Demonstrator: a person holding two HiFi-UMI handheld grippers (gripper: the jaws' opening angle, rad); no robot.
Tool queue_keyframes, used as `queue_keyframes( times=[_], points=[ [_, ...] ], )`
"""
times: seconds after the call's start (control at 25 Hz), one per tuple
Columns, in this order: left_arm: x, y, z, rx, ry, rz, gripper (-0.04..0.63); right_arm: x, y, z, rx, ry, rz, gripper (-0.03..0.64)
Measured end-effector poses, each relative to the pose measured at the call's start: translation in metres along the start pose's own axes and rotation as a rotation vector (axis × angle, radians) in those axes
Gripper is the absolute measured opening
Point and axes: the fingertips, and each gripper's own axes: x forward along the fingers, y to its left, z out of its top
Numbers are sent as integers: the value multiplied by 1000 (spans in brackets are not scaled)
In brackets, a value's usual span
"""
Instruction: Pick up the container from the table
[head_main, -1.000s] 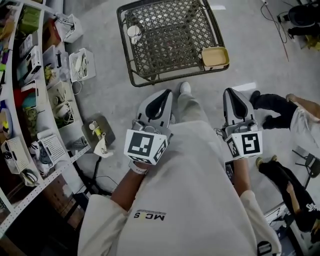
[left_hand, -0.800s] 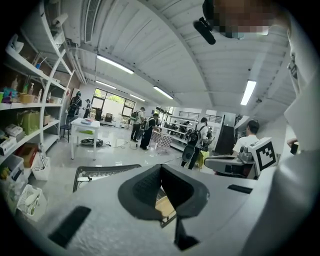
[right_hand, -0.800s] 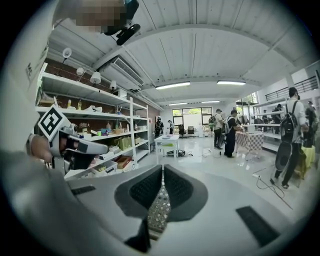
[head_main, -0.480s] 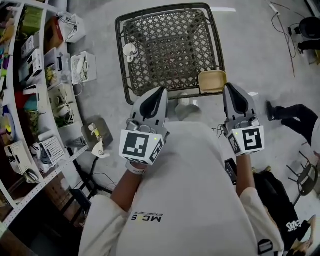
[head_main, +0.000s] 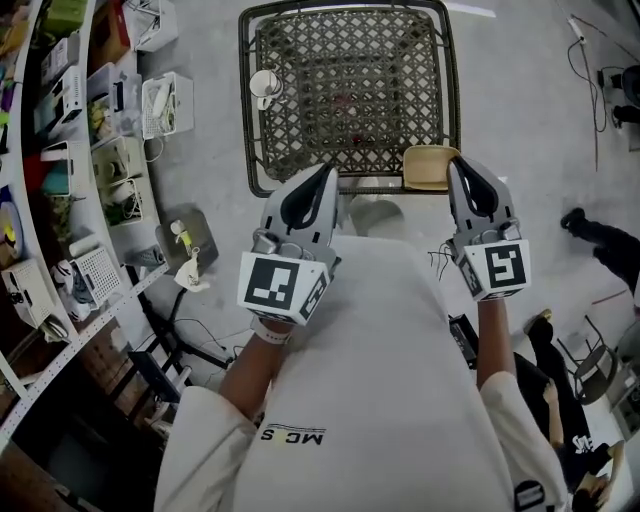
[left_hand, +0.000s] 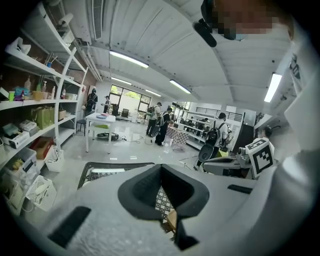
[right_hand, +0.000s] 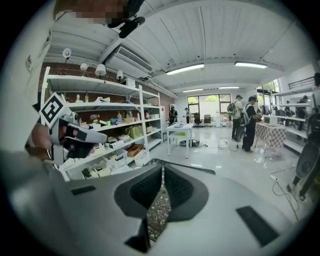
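Note:
A shallow beige container (head_main: 428, 168) sits on the near right corner of a black lattice table (head_main: 247, 110). In the head view my right gripper (head_main: 459, 164) is shut and empty, its tip over the container's right edge; contact cannot be told. My left gripper (head_main: 327, 171) is shut and empty over the table's near rim, left of the container. In the left gripper view, a narrow slit between the jaws of the left gripper (left_hand: 161, 170) shows lattice and a bit of the container (left_hand: 171, 220). The right gripper (right_hand: 162, 172) shows only lattice in its slit.
A white cup (head_main: 264, 85) stands at the table's left edge. Curved shelving (head_main: 60, 180) full of bins and small goods runs down the left. A person's legs (head_main: 600, 240) and a cable lie on the floor at the right. Several people stand far off (right_hand: 247, 122).
Both grippers have moved forward to the table's near edge. The right gripper's tip has gone from short of the container to its right edge. Both jaws stay shut.

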Motion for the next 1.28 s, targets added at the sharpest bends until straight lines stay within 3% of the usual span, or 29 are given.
queue_keyframes(
  times=[0.56, 0.96, 1.28],
  points=[
    [10, 5, -5, -21, 9, 35, 20, 43, -11, -46, -118, 180, 86, 55],
    [20, 0, -22, -49, 45, 24, 20, 76, -13, -102, -184, 317, 169, 57],
    [31, -3, -32, -58, 61, 10, 20, 98, -18, -170, -239, 464, 234, 58]
  ],
)
